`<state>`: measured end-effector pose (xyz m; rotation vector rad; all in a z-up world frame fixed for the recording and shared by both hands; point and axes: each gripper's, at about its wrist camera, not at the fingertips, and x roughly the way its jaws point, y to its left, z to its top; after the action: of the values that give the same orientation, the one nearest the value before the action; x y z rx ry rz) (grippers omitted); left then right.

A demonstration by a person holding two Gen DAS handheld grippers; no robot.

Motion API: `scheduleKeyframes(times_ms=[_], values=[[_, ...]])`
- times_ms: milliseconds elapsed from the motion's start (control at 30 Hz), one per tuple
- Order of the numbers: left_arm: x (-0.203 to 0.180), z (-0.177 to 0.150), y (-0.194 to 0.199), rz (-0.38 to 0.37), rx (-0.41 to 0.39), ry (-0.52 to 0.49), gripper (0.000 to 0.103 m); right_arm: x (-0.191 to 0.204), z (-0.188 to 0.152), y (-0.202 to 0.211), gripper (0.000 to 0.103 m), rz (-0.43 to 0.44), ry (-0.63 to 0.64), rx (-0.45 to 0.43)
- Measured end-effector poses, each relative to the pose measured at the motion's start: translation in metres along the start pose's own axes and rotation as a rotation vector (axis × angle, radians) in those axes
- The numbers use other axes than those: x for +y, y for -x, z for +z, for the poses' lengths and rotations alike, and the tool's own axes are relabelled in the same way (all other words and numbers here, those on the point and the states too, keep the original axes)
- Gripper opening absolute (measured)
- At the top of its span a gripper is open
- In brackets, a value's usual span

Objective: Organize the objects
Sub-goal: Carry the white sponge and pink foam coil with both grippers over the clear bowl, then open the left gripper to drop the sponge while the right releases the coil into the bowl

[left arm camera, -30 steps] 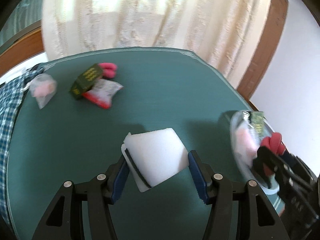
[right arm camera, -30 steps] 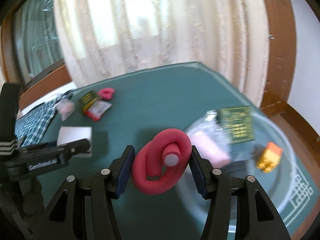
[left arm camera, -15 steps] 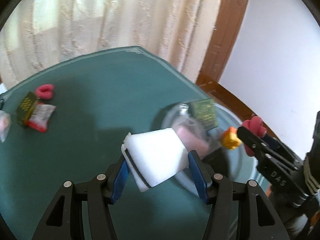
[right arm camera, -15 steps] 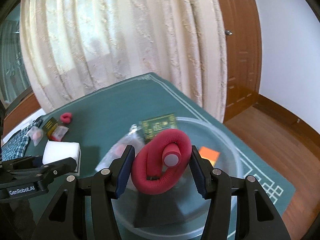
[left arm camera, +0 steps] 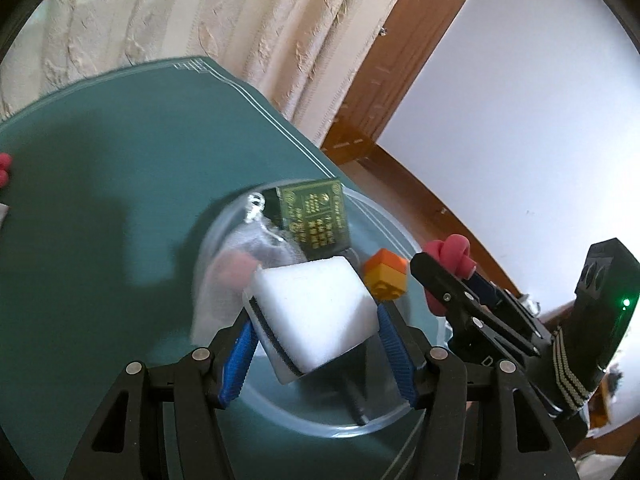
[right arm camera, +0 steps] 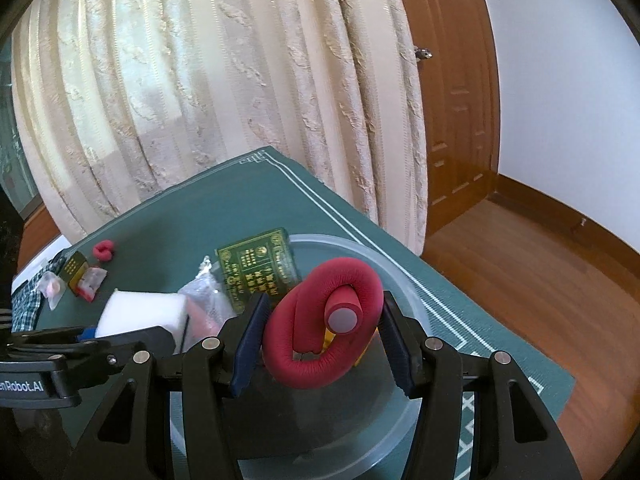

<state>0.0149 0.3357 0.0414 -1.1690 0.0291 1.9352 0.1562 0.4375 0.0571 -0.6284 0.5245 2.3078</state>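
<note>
My left gripper has a white sponge block between its blue pads, above a clear plastic bowl. Its jaws are opening, though the pads still touch the sponge. In the bowl lie a green printed box, an orange toy brick and a mesh pouch with something pink inside. My right gripper is shut on a twisted red foam roller, also over the bowl. It shows at the right of the left wrist view too.
On the far left of the green table mat lie another red roller, a small green box, a red-and-white packet and a pouch. A checked cloth lies beyond. The table edge and wooden floor are at the right.
Both grippers swung right from the open mat to above the bowl, carrying the sponge and the red roller. The loose items have slid to the left edge of view.
</note>
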Motion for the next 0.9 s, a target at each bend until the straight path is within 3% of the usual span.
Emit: scheduleKeyframes(times_ms=[200,433,667,900], values=[[0.004,0.002,-0.003,-0.021,0.004,0.042,0.089,-0.007,0.002,-0.003,0.056,-0.008,-0.011,-0.003],[0.008,0.004,0.007,-0.021,-0.007,0.052,0.089,-0.002,0.006,-0.005,0.056,0.001,-0.001,-0.010],[0.008,0.000,0.024,0.026,-0.046,0.042,0.090,0.009,0.011,-0.011,0.056,0.034,0.013,-0.004],[0.016,-0.003,0.030,0.134,-0.088,0.046,0.090,0.018,0.012,-0.019,0.056,0.051,0.028,0.014]])
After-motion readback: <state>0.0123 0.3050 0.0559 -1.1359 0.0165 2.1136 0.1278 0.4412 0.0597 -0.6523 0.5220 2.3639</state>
